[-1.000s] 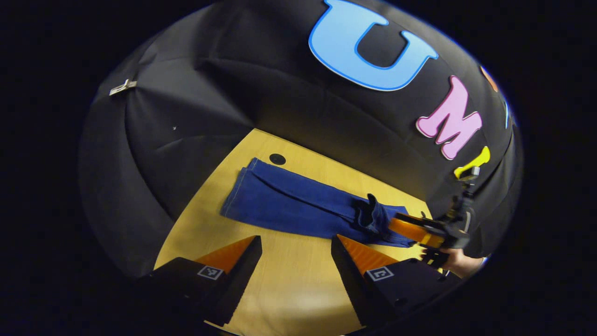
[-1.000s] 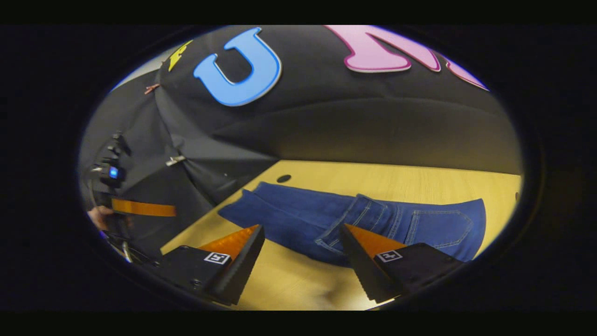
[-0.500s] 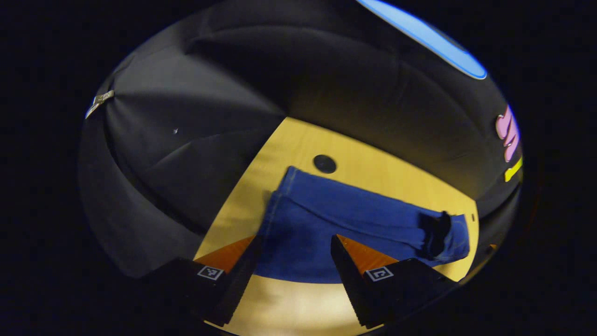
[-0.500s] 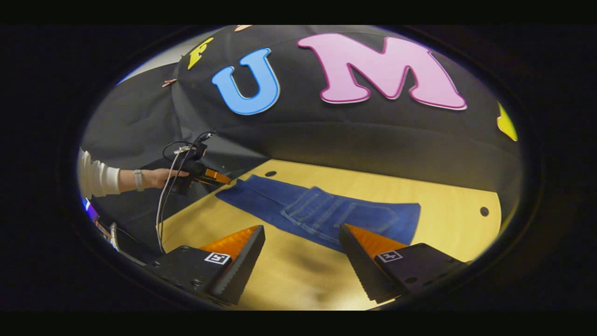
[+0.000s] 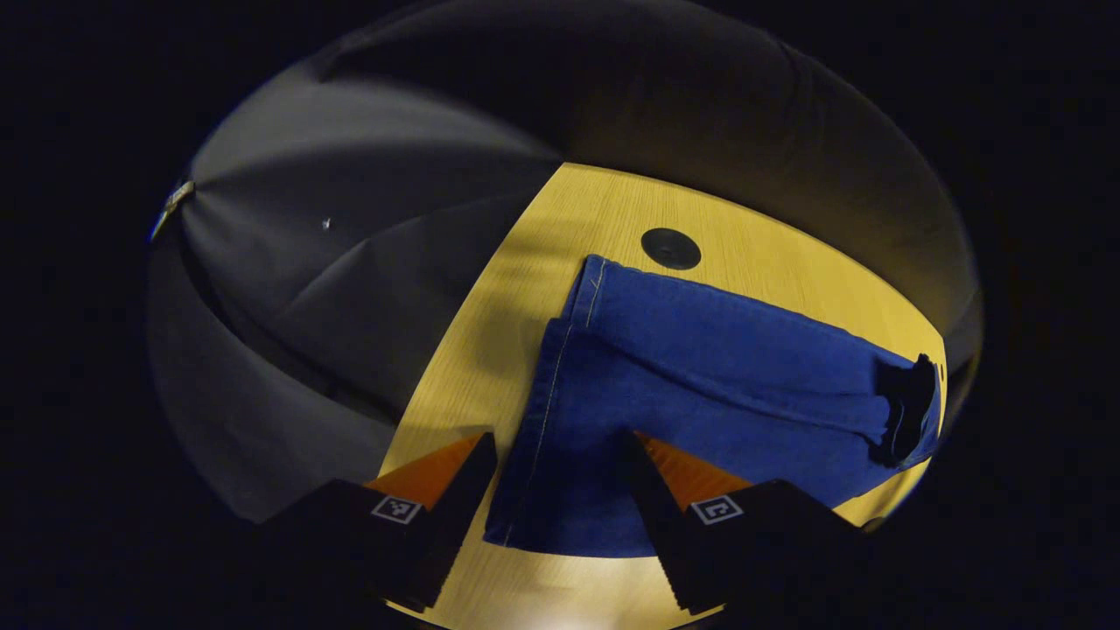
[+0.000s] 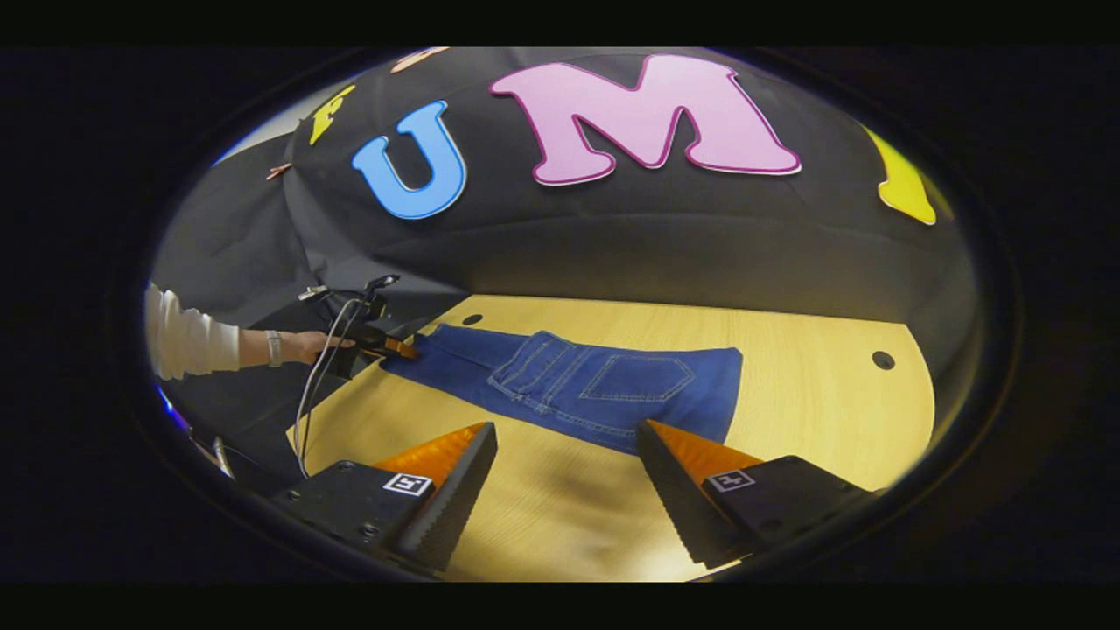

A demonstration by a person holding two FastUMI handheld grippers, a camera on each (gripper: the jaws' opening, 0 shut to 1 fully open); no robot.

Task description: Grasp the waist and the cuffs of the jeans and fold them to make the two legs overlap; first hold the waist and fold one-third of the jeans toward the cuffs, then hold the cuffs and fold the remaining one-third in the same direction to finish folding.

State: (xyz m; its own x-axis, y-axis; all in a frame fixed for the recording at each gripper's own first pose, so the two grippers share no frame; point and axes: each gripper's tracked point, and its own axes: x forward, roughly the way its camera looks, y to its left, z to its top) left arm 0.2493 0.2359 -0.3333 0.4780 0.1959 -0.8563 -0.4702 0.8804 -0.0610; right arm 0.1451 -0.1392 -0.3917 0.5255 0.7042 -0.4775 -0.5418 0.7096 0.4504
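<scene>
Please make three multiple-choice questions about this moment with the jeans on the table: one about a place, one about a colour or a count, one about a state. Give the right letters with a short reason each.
1. Where is the left gripper?
A. over the cuff end of the jeans
B. over the waist end
C. off the table

2. What colour are the jeans?
A. black
B. blue
C. grey

3. How is the right gripper?
A. shut on the waist
C. shut on a cuff
B. open, above bare table

Answers:
1 A: the hemmed cuff edge lies between its fingers in the left gripper view.
2 B: the denim is blue in both views.
3 B: its fingers stand wide apart, with wood between them and the back pocket beyond.
</scene>
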